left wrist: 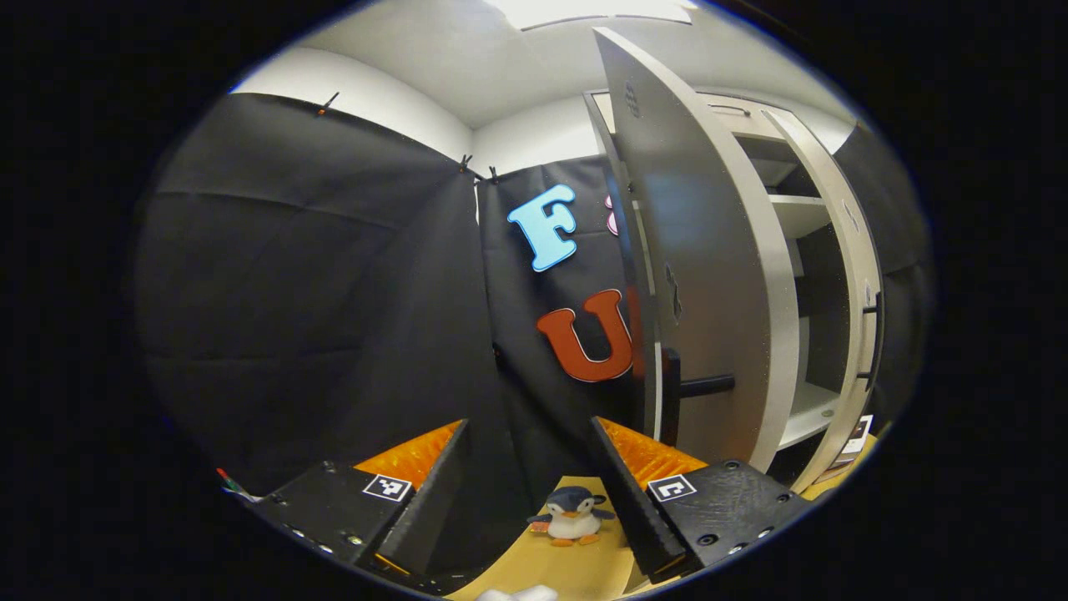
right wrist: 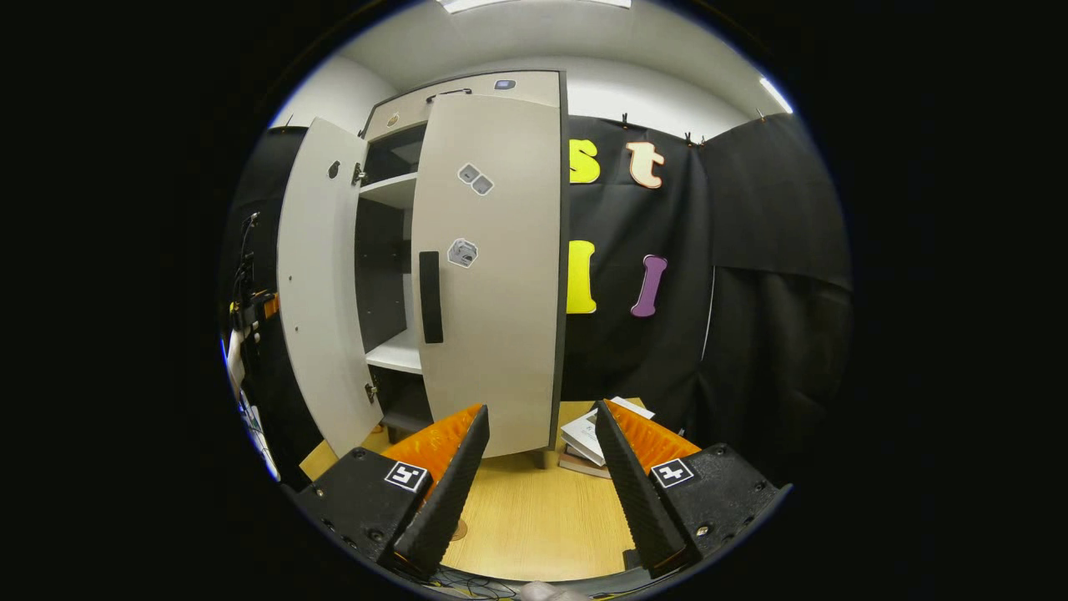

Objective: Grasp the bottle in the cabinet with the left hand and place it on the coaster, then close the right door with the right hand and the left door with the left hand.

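Note:
In the left gripper view the pale grey cabinet (left wrist: 822, 217) stands to the right. Its left door (left wrist: 709, 275) swings out towards me, black handle (left wrist: 699, 386) close ahead of my right finger. The left gripper (left wrist: 530, 492) is open, holding nothing, short of that door. In the right gripper view the right door (right wrist: 492, 275) with its black handle (right wrist: 430, 296) is partly swung in, and the left door (right wrist: 321, 284) stands wide open. The shelf parts (right wrist: 396, 351) that I can see are bare. The right gripper (right wrist: 534, 476) is open above the wooden table (right wrist: 534, 517).
A penguin plush (left wrist: 571, 515) sits on the table between the left gripper's fingers. Stacked books (right wrist: 591, 438) lie at the cabinet's right foot. A small round disc (right wrist: 458, 528) peeks out beside the right gripper's left finger. Cables and gear (right wrist: 246, 317) hang at the left edge.

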### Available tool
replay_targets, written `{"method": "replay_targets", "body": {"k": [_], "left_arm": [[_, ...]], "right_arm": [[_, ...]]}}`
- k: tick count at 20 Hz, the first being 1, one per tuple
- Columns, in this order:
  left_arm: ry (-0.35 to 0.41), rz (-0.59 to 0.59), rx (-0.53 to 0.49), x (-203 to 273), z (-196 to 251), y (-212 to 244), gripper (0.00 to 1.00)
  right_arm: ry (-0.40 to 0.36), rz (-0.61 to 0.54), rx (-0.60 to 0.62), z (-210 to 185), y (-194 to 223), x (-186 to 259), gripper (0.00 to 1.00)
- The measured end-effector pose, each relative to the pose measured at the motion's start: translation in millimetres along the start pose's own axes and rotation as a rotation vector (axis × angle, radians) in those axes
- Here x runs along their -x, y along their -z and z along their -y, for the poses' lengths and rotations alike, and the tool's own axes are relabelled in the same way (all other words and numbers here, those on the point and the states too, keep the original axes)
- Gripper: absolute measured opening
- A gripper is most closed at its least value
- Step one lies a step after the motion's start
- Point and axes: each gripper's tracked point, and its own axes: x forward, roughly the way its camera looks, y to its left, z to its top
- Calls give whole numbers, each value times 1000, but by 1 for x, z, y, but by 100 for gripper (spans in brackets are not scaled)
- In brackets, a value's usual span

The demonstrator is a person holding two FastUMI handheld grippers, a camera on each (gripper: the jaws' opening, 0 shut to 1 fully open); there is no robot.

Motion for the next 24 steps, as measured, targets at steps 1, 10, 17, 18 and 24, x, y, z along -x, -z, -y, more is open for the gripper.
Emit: {"method": "replay_targets", "body": {"k": [1,10,17,18,24], "left_arm": [[5,-1,-9,2,5,-1,86],[246,5,78,18,115,-8,86],[410,-13,69,18,204,-8,96],[420,-20,68,19,212,-6,96],[410,-23,58,22,212,-5,96]], "right_arm": [[-1,-5,1,2,2,1,80],[15,-9,11,10,6,7,80],[76,9,-11,30,6,25,80],[88,14,-15,33,6,26,80],[104,25,-34,35,4,31,80]]}}
